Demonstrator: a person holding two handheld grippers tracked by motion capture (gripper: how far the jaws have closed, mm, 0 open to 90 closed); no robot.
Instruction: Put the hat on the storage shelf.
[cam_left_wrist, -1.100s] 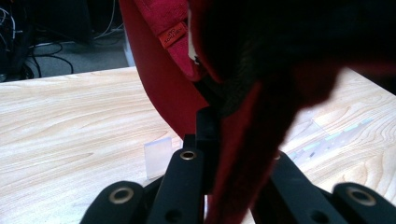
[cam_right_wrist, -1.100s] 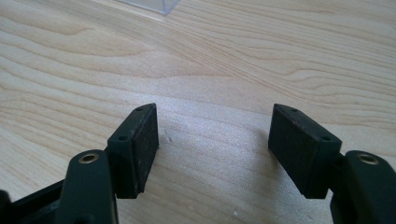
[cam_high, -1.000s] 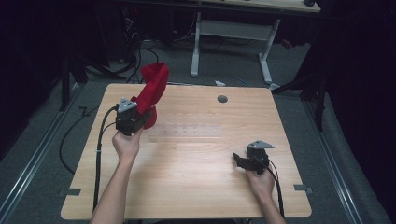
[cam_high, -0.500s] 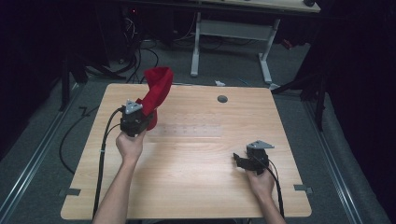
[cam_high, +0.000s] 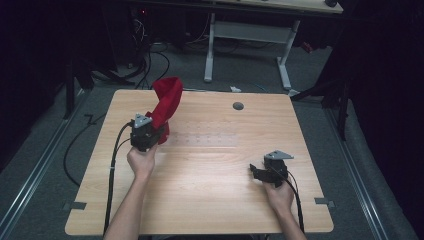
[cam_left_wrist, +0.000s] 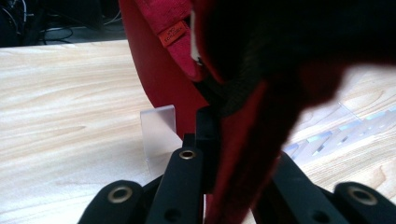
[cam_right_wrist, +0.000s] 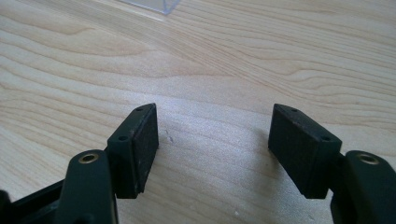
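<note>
Red cloth (cam_high: 166, 101) stands nearly upright over the table's (cam_high: 210, 200) far-left part, long axis vertical, clamped low by the left gripper (cam_high: 150, 134). It has drifted rightward since earlier. Right gripper (cam_high: 260, 172) rests near-right, jaws spread, empty.

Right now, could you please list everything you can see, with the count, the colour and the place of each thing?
table: one, light wood, centre of the high view, holding everything below.
cloth: one, red, lifted above the table's far left part, pinched in the left gripper; a small red label shows in the left gripper view.
clear plastic piece: one, transparent, standing on the table beside the cloth.
round cap: one, grey, set in the table's far side.
desk: one, white legs, on the floor beyond the table.
left gripper: one, black, shut on the cloth.
right gripper: one, black, open, low over the table's near right.
</note>
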